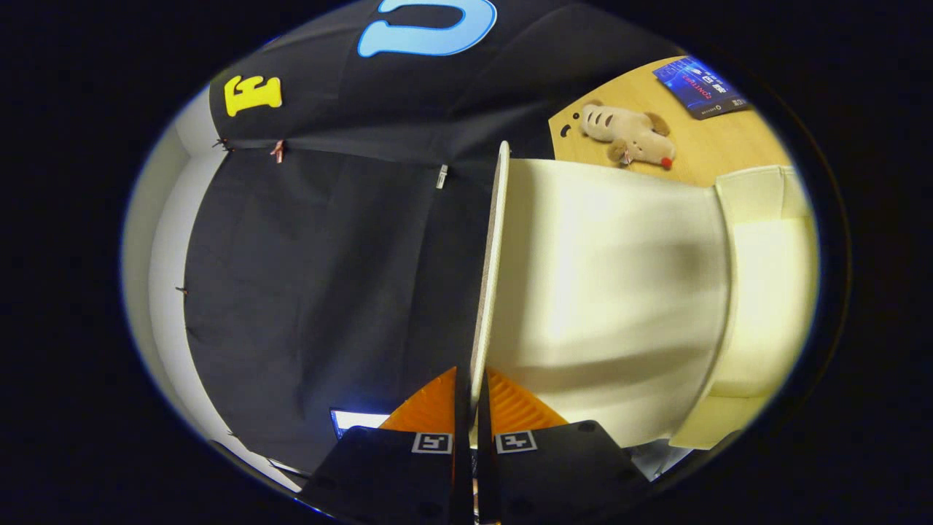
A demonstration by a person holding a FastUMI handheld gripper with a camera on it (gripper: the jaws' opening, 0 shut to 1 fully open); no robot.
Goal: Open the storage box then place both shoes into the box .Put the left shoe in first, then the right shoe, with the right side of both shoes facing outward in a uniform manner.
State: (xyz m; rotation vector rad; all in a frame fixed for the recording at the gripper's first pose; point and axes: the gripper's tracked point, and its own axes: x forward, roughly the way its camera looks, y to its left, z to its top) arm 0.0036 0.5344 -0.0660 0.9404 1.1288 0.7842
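Gripping the thin edge of the storage box lid (605,292), the tongs (474,408) are closed onto it, one finger on each face of the panel. The lid is cream-white and extends forward from between the fingers, seen edge-on along its rim, with its broad inner face turned to the right of the fingers. At the lid's far right side it meets the cream-coloured storage box (765,284). Beyond the lid lies a wooden table (721,149). A plush toy animal (630,135) with a red nose rests on the table, and a blue booklet (700,86) lies near it, farther back. The black cloth booth wall (328,240) stands left of the lid.
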